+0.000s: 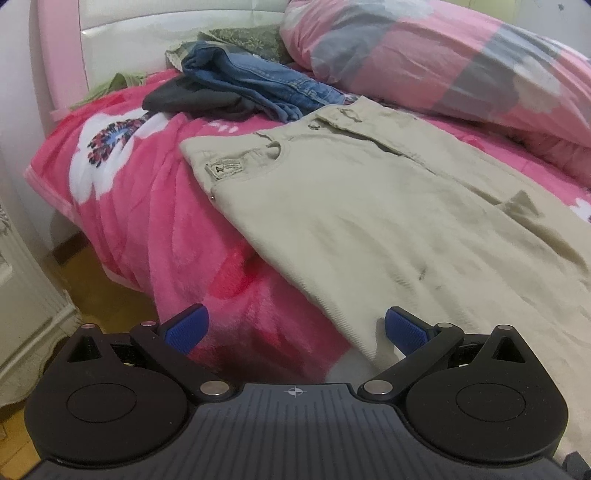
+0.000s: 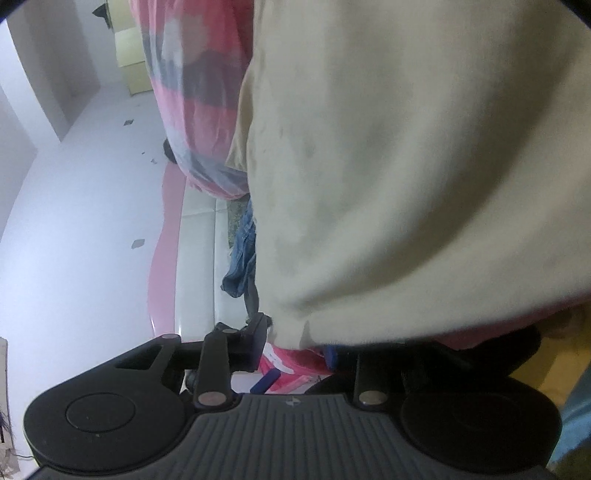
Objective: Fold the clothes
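Observation:
Beige trousers (image 1: 369, 221) lie spread on the pink flowered blanket (image 1: 155, 206), waistband towards the headboard. My left gripper (image 1: 295, 328) hovers open at the bed's near edge; its right pad (image 1: 406, 328) is over the trousers' near hem and its left pad over the blanket. In the right wrist view, which is turned sideways, a lifted fold of the beige trousers (image 2: 406, 166) fills the frame and drapes down between the fingers of my right gripper (image 2: 293, 350). The jaws stand close together on the cloth's edge. The cloth hides most of the right finger.
Folded blue jeans (image 1: 255, 81), a dark garment (image 1: 192, 99) and green cloth (image 1: 243, 40) are stacked by the white headboard (image 1: 155, 33). A pink and grey quilt (image 1: 443, 59) is bunched at the far right. A white cabinet (image 1: 26, 295) and wooden floor lie to the left of the bed.

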